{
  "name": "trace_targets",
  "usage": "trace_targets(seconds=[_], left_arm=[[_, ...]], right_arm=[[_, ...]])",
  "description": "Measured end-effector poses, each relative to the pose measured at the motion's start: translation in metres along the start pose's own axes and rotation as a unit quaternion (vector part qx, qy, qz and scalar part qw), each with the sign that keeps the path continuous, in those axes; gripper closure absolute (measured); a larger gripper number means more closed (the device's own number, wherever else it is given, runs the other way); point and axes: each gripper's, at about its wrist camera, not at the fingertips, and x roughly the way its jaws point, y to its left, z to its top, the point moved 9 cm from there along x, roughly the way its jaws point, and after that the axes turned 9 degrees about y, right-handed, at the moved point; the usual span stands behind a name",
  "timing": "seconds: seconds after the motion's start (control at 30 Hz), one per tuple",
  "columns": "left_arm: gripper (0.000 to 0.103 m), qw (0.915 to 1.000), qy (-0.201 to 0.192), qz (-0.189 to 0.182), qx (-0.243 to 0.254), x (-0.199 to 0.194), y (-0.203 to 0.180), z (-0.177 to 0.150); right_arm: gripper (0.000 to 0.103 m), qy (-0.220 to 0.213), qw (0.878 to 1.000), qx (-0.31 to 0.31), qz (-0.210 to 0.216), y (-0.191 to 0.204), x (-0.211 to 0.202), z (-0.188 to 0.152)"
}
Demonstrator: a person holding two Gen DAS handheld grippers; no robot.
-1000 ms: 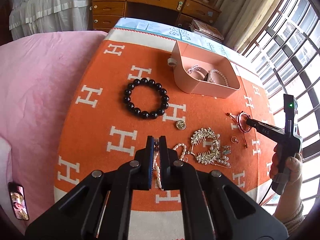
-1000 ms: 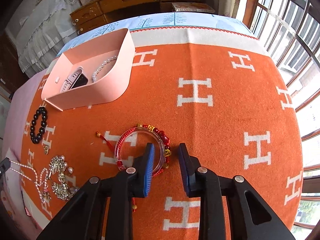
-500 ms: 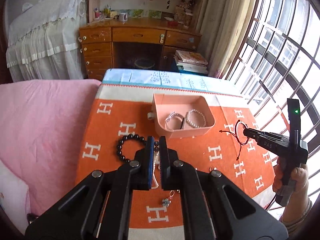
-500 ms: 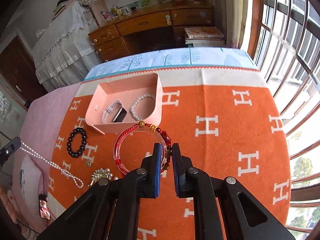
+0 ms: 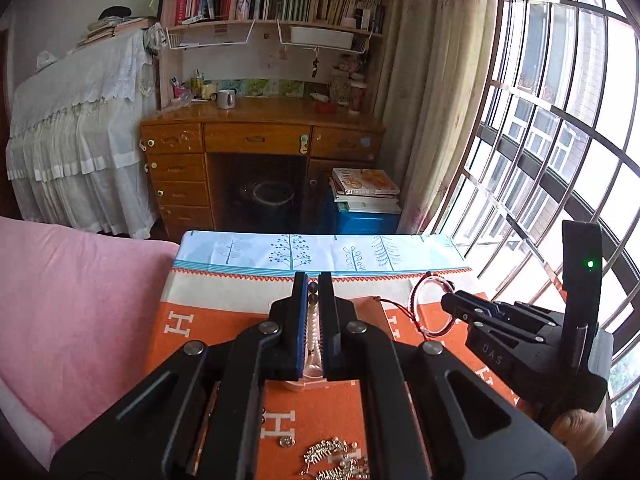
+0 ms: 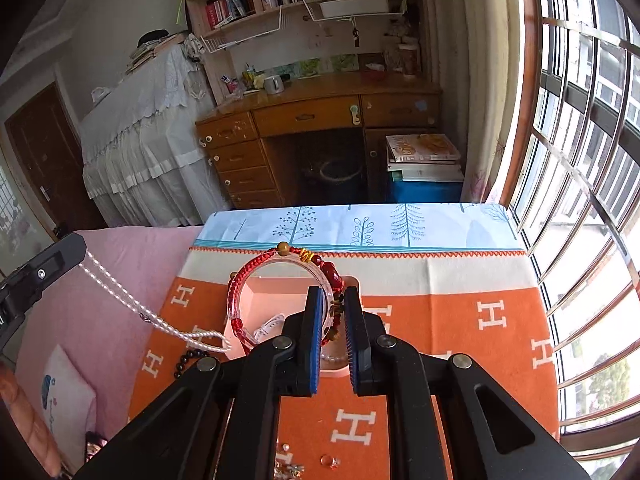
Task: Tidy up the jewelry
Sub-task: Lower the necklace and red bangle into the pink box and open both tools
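Orange cloth (image 6: 460, 320) with white H letters covers the bed-like surface, with a pale blue tree-print strip (image 6: 360, 226) at its far edge and a pink blanket (image 5: 72, 312) off to the 9 o'clock side. Beyond stand a wooden desk (image 5: 260, 140), bookshelves (image 5: 280, 0) and a barred window (image 5: 560, 120) at 3 o'clock.

Up in the air, the left gripper (image 5: 313, 304) is clamped tight on a pearl strand (image 6: 132, 304); in the right wrist view the strand hangs from its tip at 9 o'clock and sags down toward the pink box (image 6: 272, 300), its low end just beside the box's near left corner. Whether it touches the box I cannot tell.

Over by the right hand (image 5: 576, 428), the right gripper (image 6: 332, 312) is pinched on a bangle (image 6: 240, 292), a clear ring wound with red cord and red and gold beads. The bangle stands upright between the blue pads, hovering above the box, which sits on the cloth toward 12 o'clock from the pads.

Inside the box I can make out something white; the rest is hidden by the fingers.

Left on the cloth: black beads (image 6: 188, 360) at the box's near left, a gold brooch (image 5: 332, 456) at 6 o'clock in the left wrist view, and a small coin-like charm (image 5: 286, 442) just beside it.
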Motion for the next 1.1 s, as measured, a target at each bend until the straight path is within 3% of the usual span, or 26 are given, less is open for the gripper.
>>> trace_targets(seconds=[0.4,0.7,0.77,0.83,0.9,1.0,1.1], left_arm=[[0.1,0.9972,0.072,0.012,-0.019,0.166,0.023,-0.036],[0.098,0.989,0.147,0.001,0.011,0.224,0.021,-0.082],[0.092,0.9843,0.176,-0.01,0.011,0.23,0.02,-0.095],[0.065,0.9808,0.193,-0.03,0.008,0.229,0.016,-0.107],[0.048,0.9808,0.191,-0.037,0.005,0.224,0.018,-0.115],[0.047,0.9827,0.181,-0.039,0.003,0.207,0.019,-0.125],[0.047,0.9865,0.163,-0.014,-0.001,0.187,0.026,-0.13]], right_arm=[[0.092,0.083,0.996,0.021,-0.017,-0.01,0.133,-0.015],[0.088,0.137,0.99,0.017,0.002,-0.009,0.202,-0.035],[0.081,0.133,0.991,0.014,0.002,-0.007,0.206,-0.038],[0.077,0.121,0.993,0.012,-0.002,-0.006,0.204,-0.04],[0.075,0.11,0.994,0.011,-0.002,-0.005,0.198,-0.044],[0.073,0.094,0.995,0.019,0.006,-0.006,0.181,-0.054],[0.073,0.082,0.996,0.029,0.018,-0.005,0.162,-0.067]])
